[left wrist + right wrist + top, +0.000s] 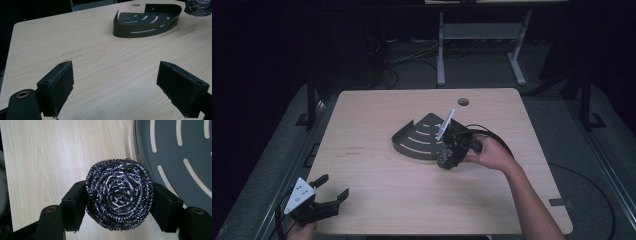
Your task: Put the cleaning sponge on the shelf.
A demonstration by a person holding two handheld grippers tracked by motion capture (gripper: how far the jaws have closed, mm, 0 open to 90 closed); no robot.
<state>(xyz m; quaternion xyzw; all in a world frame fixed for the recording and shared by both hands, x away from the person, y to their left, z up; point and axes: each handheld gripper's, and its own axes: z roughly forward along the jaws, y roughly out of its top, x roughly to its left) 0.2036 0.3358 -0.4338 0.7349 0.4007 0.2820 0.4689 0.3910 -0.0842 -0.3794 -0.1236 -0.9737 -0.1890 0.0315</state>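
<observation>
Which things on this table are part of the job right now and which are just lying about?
In the job:
- round dark steel-wool scourer, clamped between the right gripper fingers
- dark grey slotted metal corner shelf, right beside the scourer

Lying about:
- left gripper, open, idle at the near left corner
- light wooden table
- metal frame legs on the floor behind

A pale wood-grain table [382, 190] stands over a dark floor, its corners rounded and a small round hole [463, 101] near the far edge. A dark grey, fan-shaped slotted tray [419, 137] with a low raised wall lies flat on it, right of the middle. A faint smudge [353, 150] marks the left half of the top.
</observation>
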